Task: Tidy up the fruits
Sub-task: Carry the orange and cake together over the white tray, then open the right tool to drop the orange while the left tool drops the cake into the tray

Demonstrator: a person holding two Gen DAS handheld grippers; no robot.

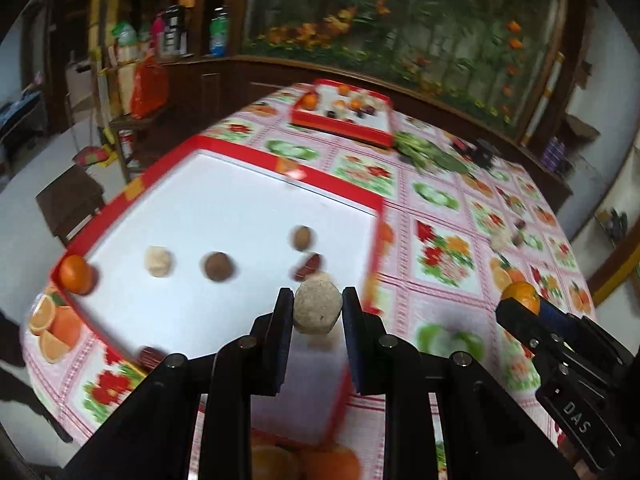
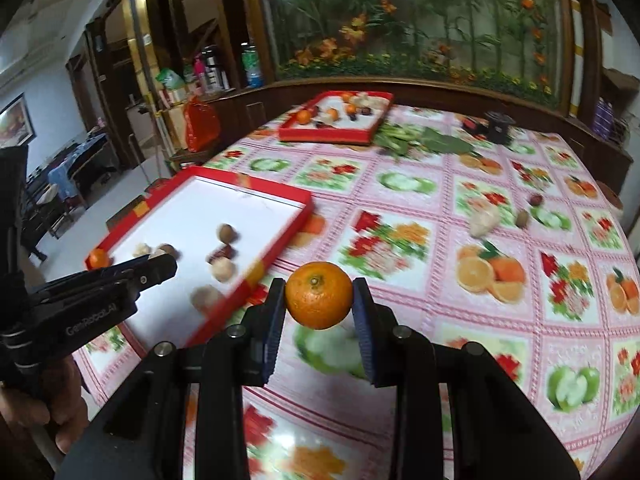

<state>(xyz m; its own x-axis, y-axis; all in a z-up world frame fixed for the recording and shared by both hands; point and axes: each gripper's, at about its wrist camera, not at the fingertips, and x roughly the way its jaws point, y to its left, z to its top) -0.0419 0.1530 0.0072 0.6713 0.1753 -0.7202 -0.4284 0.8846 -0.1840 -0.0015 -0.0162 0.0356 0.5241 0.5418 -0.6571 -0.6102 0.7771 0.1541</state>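
My left gripper (image 1: pixel 318 300) is shut on a pale beige round cake (image 1: pixel 318 314), held above the near edge of the red tray with a white floor (image 1: pixel 240 160). In that tray lie an orange (image 1: pixel 76 274), a pale lump (image 1: pixel 159 261), a brown ball (image 1: pixel 218 266), a walnut (image 1: pixel 302 237) and a red date (image 1: pixel 308 266). My right gripper (image 2: pixel 319 284) is shut on an orange (image 2: pixel 319 302), above the tablecloth just right of the tray (image 2: pixel 248 184). The left gripper (image 2: pixel 160 266) shows at the left of the right wrist view.
A second red tray (image 2: pixel 332 134) with several fruits stands at the far side of the table. Greens (image 2: pixel 400 136) and a black object (image 2: pixel 498 124) lie near it. A pale lump (image 2: pixel 484 218), a walnut (image 2: pixel 521 218) and a dark red fruit (image 2: pixel 536 200) lie loose on the floral tablecloth (image 2: pixel 500 320).
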